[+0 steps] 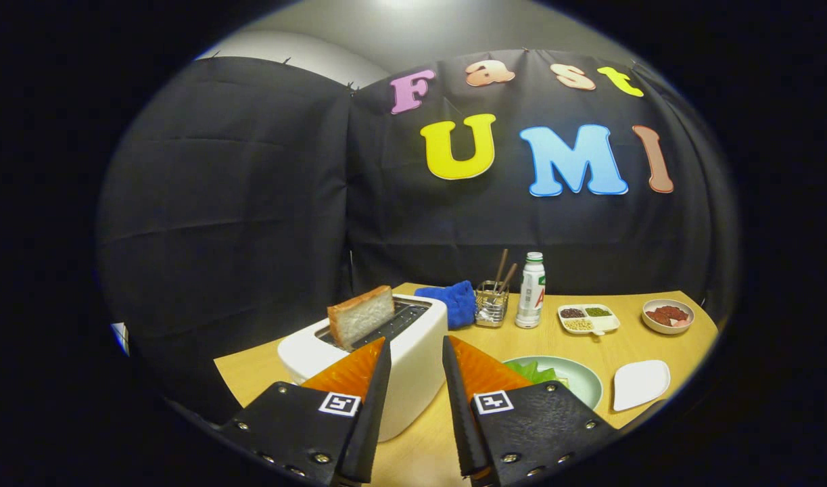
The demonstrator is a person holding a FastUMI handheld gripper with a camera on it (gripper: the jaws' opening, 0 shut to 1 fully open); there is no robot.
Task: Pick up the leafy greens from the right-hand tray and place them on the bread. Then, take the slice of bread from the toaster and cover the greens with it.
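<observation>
A white toaster (pixel 393 358) stands on the wooden table just ahead of my fingers, its near corner showing in the gap between them. One slice of bread (pixel 361 315) sticks up out of its left slot, tilted a little. Leafy greens (pixel 535 370) lie on a pale green plate (pixel 585 380) to the right of the toaster, partly hidden behind my right finger. What lies under the greens I cannot make out. My gripper (pixel 416 339) is open, with nothing held between the fingers.
A small white tray (pixel 641 383) sits right of the plate. Along the back of the table stand a blue cloth (pixel 450 301), a metal holder with sticks (pixel 491 304), a white bottle (pixel 531 291), a divided dish of beans (pixel 587 318) and a bowl of red pieces (pixel 667 315).
</observation>
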